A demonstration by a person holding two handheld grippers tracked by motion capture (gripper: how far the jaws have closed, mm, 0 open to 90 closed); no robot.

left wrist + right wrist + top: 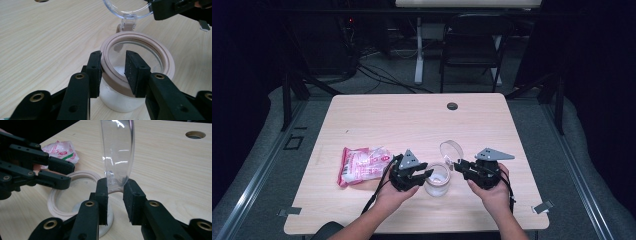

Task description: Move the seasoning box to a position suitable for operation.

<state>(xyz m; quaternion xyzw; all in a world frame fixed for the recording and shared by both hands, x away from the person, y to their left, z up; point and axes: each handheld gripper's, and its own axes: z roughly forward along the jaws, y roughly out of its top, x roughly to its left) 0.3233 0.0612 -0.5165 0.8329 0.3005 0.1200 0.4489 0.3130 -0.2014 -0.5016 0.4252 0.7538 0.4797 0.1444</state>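
A glass jar (437, 181) with a beige rim (150, 45) stands near the table's front edge, with something white at its bottom. Its clear hinged lid (451, 149) stands tipped open behind it. My left gripper (427, 170) straddles the near-left rim: in the left gripper view (113, 56) one pad lies against the outside and the other sits inside the mouth. My right gripper (458, 164) comes in from the right. In the right gripper view (115, 183) its pads pinch the lower edge of the upright lid (117, 152).
A pink and white plastic packet (362, 165) lies on the wooden table (412, 115) left of my left hand. A round cable hole (452, 106) sits near the far edge. A folding chair (472, 45) and cables stand on the floor beyond.
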